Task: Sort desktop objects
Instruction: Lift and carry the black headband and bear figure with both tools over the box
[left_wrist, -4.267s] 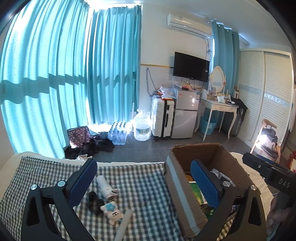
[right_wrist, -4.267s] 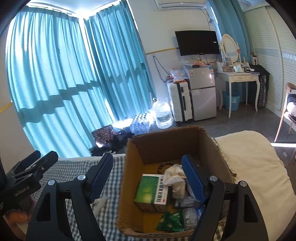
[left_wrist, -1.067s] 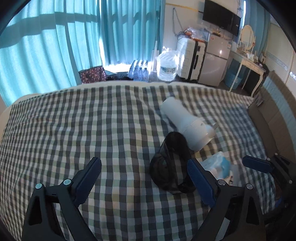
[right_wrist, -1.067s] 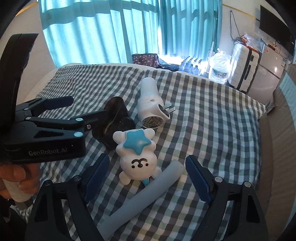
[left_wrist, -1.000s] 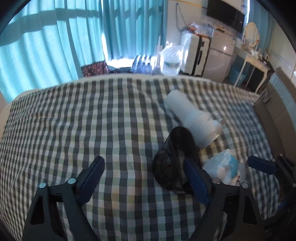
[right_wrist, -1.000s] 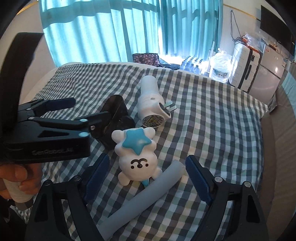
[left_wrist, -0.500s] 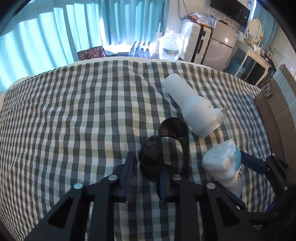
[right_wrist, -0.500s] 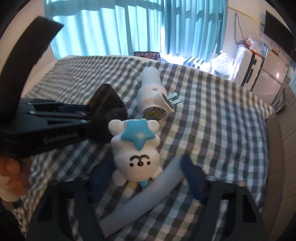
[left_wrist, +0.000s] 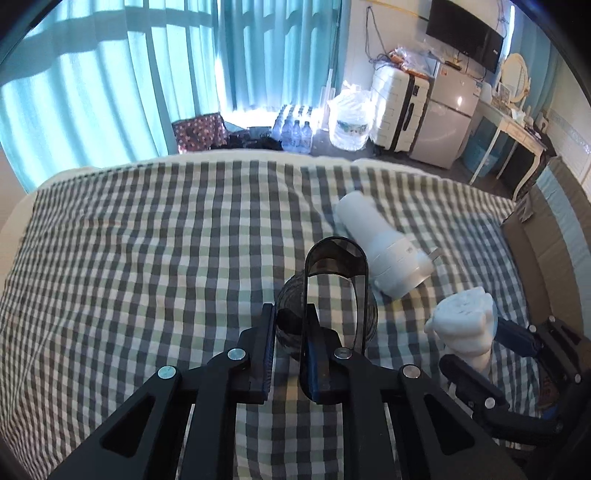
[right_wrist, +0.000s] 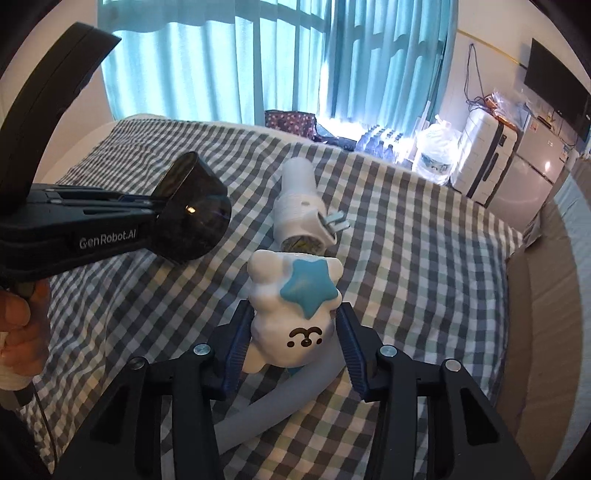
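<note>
**Both claws loaded: dark lid in the left, bear figurine in the right**

Your left claw (left_wrist: 288, 343) is clenched on the thin wall of a smoky, translucent dark plastic cover (left_wrist: 334, 291), pads pinching one edge so the hollow, rounded shell stands up beyond the fingertips. Gripping by the rim makes sense: the body looks too wide and slick to span. In the right wrist view the same cover (right_wrist: 192, 218) hangs off the bed, open mouth tilted away from you, with a bright glint on its glossy side.

Your right claw (right_wrist: 293, 341) is closed around the waist of a white bear figurine (right_wrist: 291, 306) with a blue star on its head and a small printed face. The blue pads sit on either flank, below the wider head, which should keep it from slipping down. It looks hard and smooth, likely a glazed or plastic toy; whether its feet touch the cloth I cannot tell.

Just under the figurine lies a pale grey tube (right_wrist: 280, 402), flat on the checked bedspread (left_wrist: 147, 258). Beyond it, a white cylindrical appliance with plug prongs (right_wrist: 303, 210) lies on its side, near but apart from both grasped items.

At the far right edge stands the cardboard box (left_wrist: 546, 236), the probable destination. With both claws full, carrying each across to it seems the step in hand.
</note>
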